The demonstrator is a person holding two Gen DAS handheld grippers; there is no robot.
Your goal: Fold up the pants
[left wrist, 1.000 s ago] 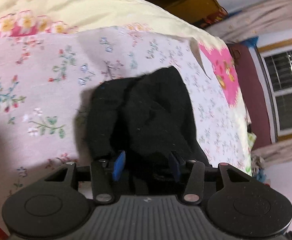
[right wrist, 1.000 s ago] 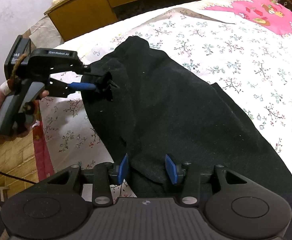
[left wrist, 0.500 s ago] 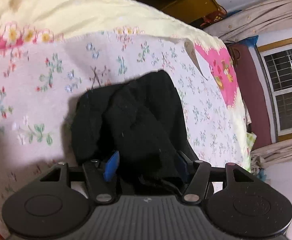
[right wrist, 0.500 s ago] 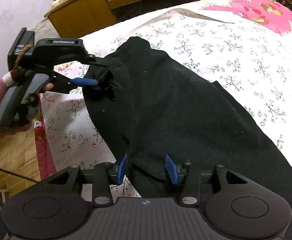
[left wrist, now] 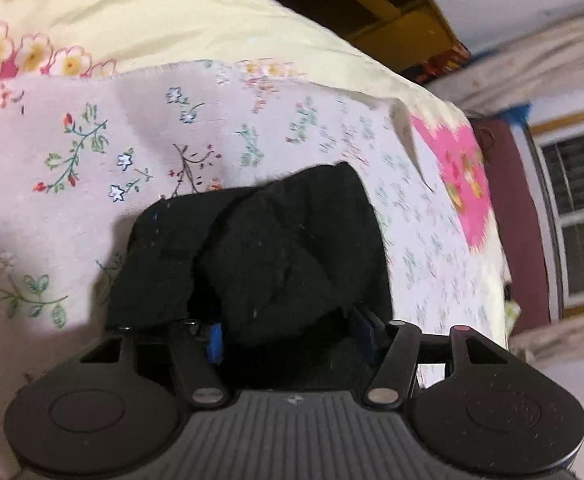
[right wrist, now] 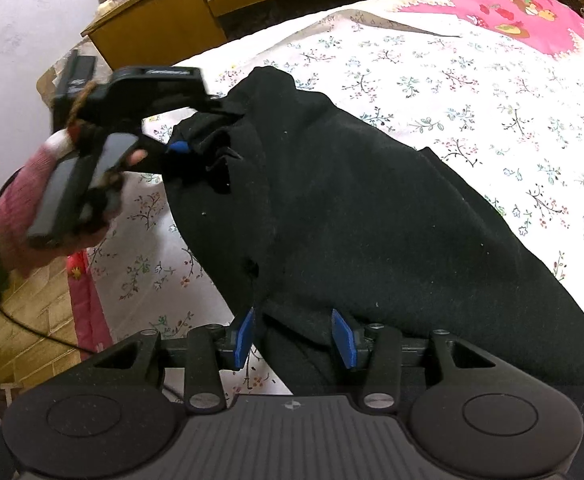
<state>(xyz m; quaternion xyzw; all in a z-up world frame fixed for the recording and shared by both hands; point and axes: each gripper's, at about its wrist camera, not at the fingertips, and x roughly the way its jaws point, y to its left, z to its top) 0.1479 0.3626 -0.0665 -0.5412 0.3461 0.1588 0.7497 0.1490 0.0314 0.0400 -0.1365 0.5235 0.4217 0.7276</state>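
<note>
Left tongs (left wrist: pixel 288 336) are closing, partway apart, with a bunched fold of the black pants (right wrist: pixel 372 208) between my pads. Right tongs (right wrist: pixel 292 338) sit narrower, clamped on the near edge. I see the pants lying across the floral bed (right wrist: pixel 472 80).

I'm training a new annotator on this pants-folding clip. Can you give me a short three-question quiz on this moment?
1. True or false: the black pants lie on a floral bedsheet.
2. What sits between the pads of the right gripper? A) black fabric B) a pillow C) nothing
3. Fill in: the left gripper holds a bunched ___ of the pants.

Key: 1 true; 2 A; 3 edge.
</note>
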